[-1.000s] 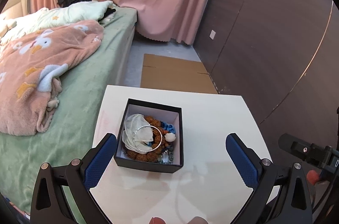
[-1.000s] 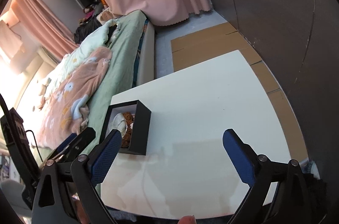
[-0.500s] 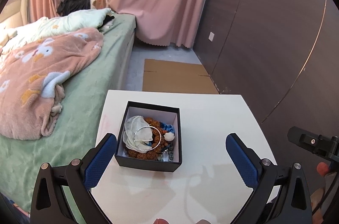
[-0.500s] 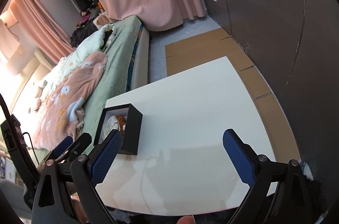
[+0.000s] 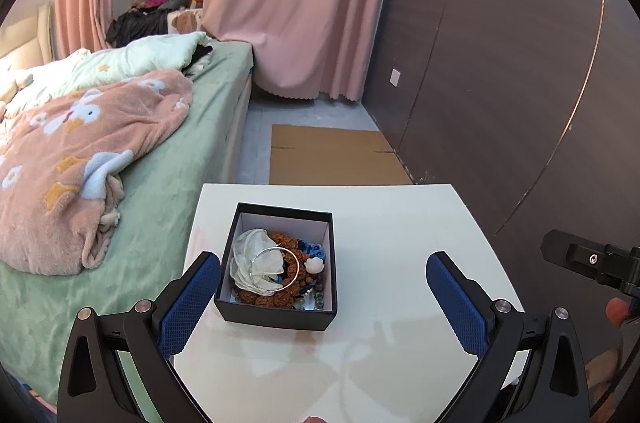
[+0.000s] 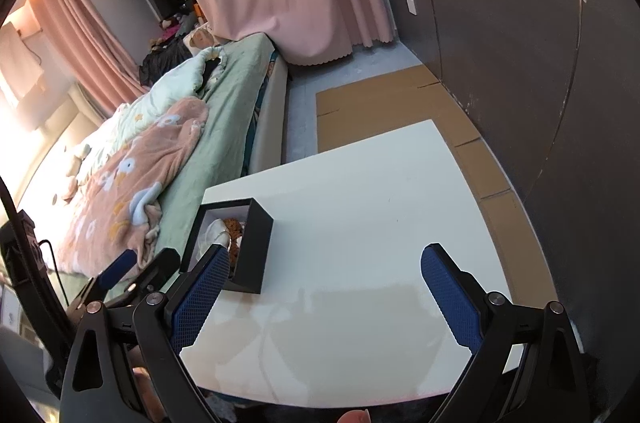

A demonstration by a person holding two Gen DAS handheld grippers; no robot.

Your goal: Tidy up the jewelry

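Observation:
A black open box [image 5: 280,315] stands on the white table [image 5: 400,255] near its left edge. It holds a silver bangle [image 5: 276,269], a brown bead bracelet [image 5: 262,299], a white pouch [image 5: 250,251] and small blue and white pieces. My left gripper [image 5: 323,303] is open and empty, held above the table just behind the box. My right gripper [image 6: 325,297] is open and empty over the table's near right part. The box [image 6: 252,247] lies by its left finger in the right wrist view, with the left gripper's fingers [image 6: 120,265] beside it.
A bed with a green sheet [image 5: 168,175] and a pink blanket [image 5: 72,159] runs along the table's left side. Flat cardboard [image 5: 332,155] lies on the floor beyond the table. A dark wall panel [image 5: 500,83] stands to the right. Pink curtains [image 5: 304,3] hang behind.
Both grippers have drawn back and up from the table, so the box and table look smaller and farther. Both stay open and empty. The box has not moved.

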